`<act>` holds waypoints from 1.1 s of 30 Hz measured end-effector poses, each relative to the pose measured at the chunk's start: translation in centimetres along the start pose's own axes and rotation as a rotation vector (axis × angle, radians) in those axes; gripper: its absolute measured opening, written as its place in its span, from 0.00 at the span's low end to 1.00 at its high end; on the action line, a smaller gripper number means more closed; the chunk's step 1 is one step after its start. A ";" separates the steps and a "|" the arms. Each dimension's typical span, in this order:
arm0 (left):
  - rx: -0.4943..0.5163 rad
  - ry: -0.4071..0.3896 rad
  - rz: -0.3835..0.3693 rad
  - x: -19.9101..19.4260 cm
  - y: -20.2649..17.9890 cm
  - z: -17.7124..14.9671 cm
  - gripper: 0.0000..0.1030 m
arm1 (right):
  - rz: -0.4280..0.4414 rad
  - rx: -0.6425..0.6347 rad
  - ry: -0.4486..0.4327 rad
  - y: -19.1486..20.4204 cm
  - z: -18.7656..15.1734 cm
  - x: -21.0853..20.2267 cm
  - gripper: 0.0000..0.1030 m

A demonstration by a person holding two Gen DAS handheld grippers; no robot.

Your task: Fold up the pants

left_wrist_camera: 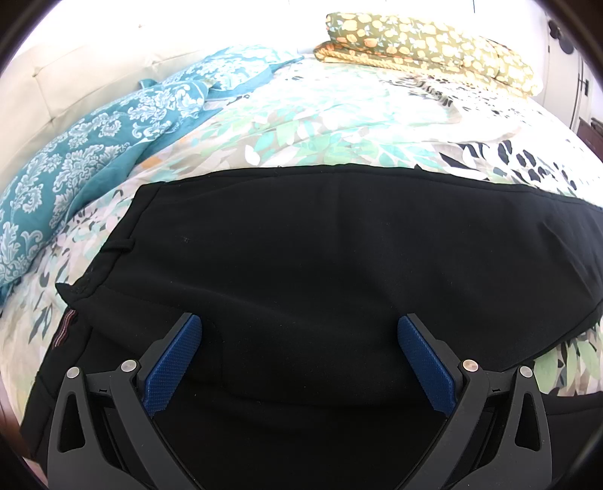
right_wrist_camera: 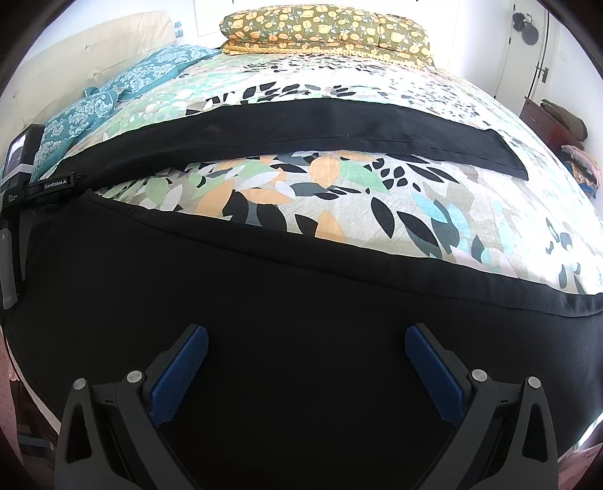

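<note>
Black pants [left_wrist_camera: 301, 241] lie spread flat on the leaf-print bedspread [left_wrist_camera: 301, 124]. In the left wrist view the waistband [left_wrist_camera: 109, 256] is at the left and my left gripper [left_wrist_camera: 299, 328] hovers open over the seat area. In the right wrist view the two legs run apart: the far leg [right_wrist_camera: 339, 128] ends in a hem at the right, the near leg [right_wrist_camera: 264, 301] lies under my right gripper [right_wrist_camera: 306, 339], which is open and empty. The left gripper's body [right_wrist_camera: 22, 188] shows at the left edge.
Teal patterned pillows [left_wrist_camera: 94, 143] lie along the left by a cream headboard [right_wrist_camera: 94, 52]. A folded olive floral quilt [right_wrist_camera: 324, 30] sits at the bed's far end. A door [right_wrist_camera: 527, 52] and a pile of clothes [right_wrist_camera: 580, 162] are at the right.
</note>
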State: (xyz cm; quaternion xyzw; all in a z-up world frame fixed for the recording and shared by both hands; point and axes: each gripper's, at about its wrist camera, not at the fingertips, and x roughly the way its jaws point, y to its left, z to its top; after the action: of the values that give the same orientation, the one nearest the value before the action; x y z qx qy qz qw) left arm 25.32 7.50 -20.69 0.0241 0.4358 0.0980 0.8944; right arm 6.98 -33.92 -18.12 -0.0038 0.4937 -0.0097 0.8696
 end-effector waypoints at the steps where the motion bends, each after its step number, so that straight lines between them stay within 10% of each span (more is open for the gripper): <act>1: 0.000 0.000 0.000 0.0 0.0 0.0 1.00 | 0.000 0.000 0.000 0.0 0.0 0.0 1.00; 33: 0.000 0.000 0.000 0.0 0.0 0.0 1.00 | -0.009 -0.006 -0.012 0.2 -0.2 0.0 1.00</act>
State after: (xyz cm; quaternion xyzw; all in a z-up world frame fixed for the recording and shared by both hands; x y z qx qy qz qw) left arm 25.31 7.51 -20.69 0.0240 0.4358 0.0980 0.8944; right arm 6.81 -33.77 -18.19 -0.0088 0.4887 -0.0120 0.8723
